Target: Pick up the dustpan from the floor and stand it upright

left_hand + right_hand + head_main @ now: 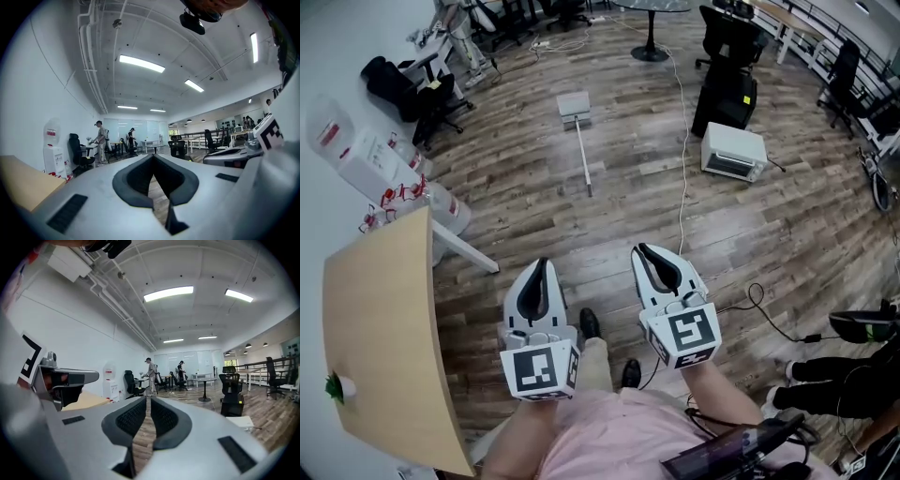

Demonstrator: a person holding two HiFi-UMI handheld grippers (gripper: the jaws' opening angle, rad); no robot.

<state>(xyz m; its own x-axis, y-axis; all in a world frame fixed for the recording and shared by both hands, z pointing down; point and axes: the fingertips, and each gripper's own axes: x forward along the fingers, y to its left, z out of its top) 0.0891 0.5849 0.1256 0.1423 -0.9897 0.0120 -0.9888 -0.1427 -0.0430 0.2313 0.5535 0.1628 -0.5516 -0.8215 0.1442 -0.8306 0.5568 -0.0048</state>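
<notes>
**Dustpan still to be reached**

The dustpan [575,105] lies flat on the floor [750,234] well ahead, its long handle [583,155] pointing back toward the person. The left gripper [541,264] and right gripper [641,249] hover near the body, jaws pressed together on nothing. This looks like the approach step: next, a gripper must go forward, open, and close round the handle

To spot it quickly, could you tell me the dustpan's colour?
Dustpan: pale grey, best in head view.
</notes>
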